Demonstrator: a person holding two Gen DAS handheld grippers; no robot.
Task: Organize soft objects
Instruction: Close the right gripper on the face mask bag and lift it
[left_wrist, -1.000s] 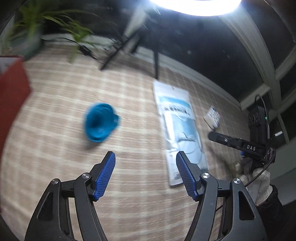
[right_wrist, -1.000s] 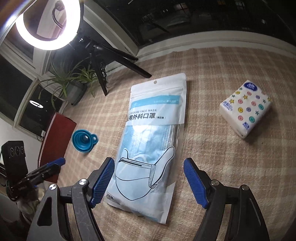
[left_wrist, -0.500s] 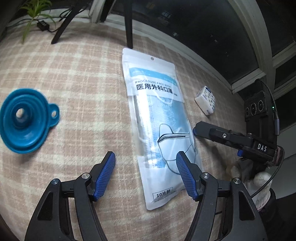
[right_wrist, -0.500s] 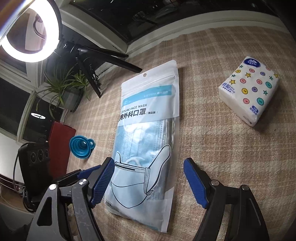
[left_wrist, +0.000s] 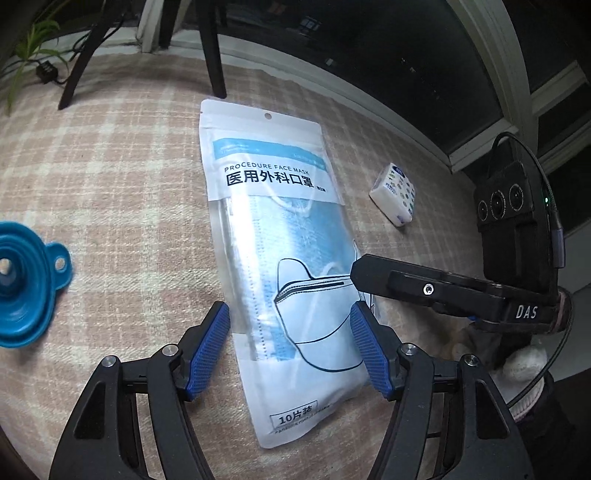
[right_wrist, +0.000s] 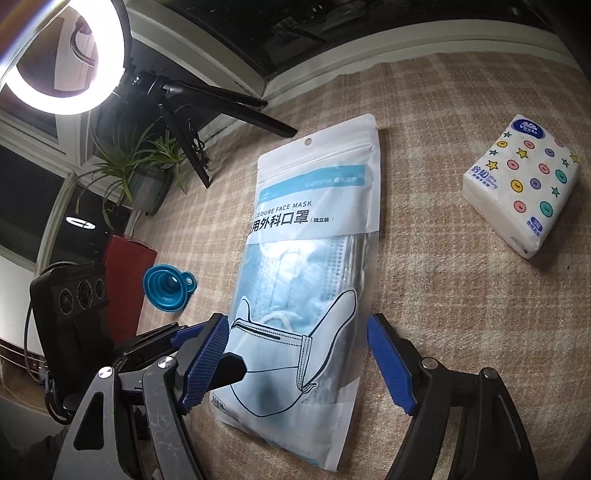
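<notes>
A flat white and blue face mask pack (left_wrist: 284, 266) lies on the checked cloth; it also shows in the right wrist view (right_wrist: 306, 280). My left gripper (left_wrist: 290, 343) is open, its blue fingers on either side of the pack's near half. My right gripper (right_wrist: 297, 360) is open too and straddles the pack's near end from the other side. A small tissue pack (right_wrist: 522, 188) with coloured dots lies to the right; in the left wrist view it (left_wrist: 393, 199) is far right. The right gripper's finger (left_wrist: 399, 282) reaches over the pack's right edge.
A blue collapsible funnel (left_wrist: 22, 288) lies left of the mask pack, also in the right wrist view (right_wrist: 168, 288). A red box (right_wrist: 125, 280) stands beyond the funnel. A ring light (right_wrist: 62, 55) on a tripod and a potted plant (right_wrist: 136, 166) stand at the far edge.
My left gripper swung right from the funnel to the mask pack and moved closer over it. My right gripper moved closer to the pack's near end. Both stayed open.
</notes>
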